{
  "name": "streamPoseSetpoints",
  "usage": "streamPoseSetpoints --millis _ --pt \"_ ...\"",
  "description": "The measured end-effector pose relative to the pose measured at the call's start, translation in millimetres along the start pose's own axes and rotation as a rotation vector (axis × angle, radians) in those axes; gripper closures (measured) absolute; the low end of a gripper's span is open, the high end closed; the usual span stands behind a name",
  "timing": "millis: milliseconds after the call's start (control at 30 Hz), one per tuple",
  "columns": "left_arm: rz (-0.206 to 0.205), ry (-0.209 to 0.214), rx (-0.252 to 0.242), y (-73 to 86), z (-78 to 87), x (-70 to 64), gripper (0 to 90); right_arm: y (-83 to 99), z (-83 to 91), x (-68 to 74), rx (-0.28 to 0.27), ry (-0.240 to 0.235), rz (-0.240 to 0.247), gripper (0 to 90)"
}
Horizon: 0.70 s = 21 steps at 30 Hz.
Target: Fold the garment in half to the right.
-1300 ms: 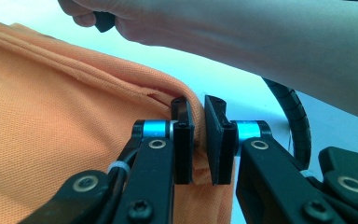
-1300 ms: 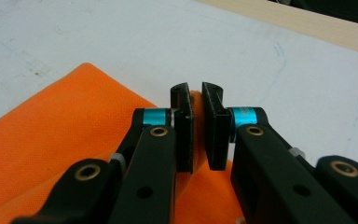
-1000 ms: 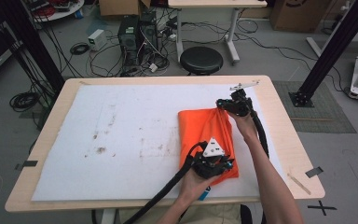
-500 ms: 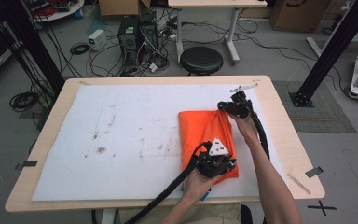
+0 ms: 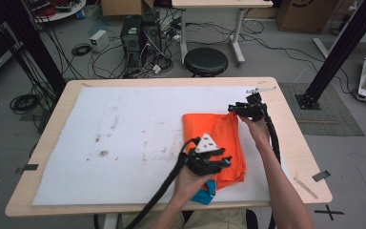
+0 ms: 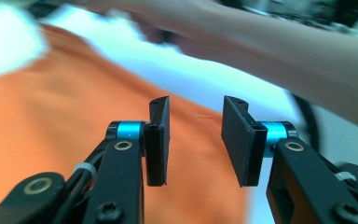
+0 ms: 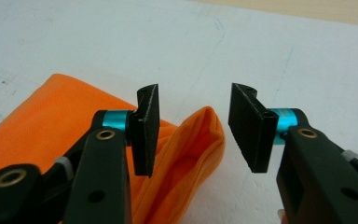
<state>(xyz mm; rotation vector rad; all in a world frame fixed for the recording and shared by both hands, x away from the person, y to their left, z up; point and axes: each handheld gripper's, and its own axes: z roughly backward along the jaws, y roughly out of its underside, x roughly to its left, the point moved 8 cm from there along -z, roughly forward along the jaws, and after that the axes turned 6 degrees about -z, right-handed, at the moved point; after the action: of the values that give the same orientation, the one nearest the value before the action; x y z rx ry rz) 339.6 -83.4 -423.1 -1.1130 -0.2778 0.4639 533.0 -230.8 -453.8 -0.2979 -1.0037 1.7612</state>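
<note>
1. The wooden bench (image 5: 295, 143) carried a white, stained sheet (image 5: 124, 138).
2. A folded orange cloth (image 5: 219, 138) lay on the sheet's right half.
3. The left gripper (image 5: 226, 162), jaws spread, hung over the cloth's near part.
4. The right gripper (image 5: 232, 109), jaws spread, sat at its far right corner, pinching nothing.

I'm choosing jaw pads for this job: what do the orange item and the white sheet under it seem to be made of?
The orange item looks like soft, matte woven or knit fabric: it lies folded, and its corner curls into a limp loop by the right gripper. The white sheet looks like thin matte paper or felt-like cover, stained and faintly creased; which one is unclear.
</note>
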Motion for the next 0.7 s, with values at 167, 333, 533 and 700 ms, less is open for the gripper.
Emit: streamPoseSetpoints --millis 167,333,533,700 --pt "0.022 -0.176 0.044 9.9 15.4 62.3 59.3 5.8 9.3 1.2 0.006 0.045 0.003 50.6" --pt "0.123 -0.295 0.105 28.8 9.3 120.8 53.2 14.2 14.4 1.9 0.01 0.021 -0.024 47.4" --pt "0.144 -0.344 0.167 36.1 -15.4 146.6 49.6 19.1 15.6 1.0 0.02 0.038 -0.031 46.9" --pt "0.193 -0.342 0.229 49.3 -34.2 162.3 56.1 24.9 4.9 2.2 0.063 0.007 -0.066 50.4"
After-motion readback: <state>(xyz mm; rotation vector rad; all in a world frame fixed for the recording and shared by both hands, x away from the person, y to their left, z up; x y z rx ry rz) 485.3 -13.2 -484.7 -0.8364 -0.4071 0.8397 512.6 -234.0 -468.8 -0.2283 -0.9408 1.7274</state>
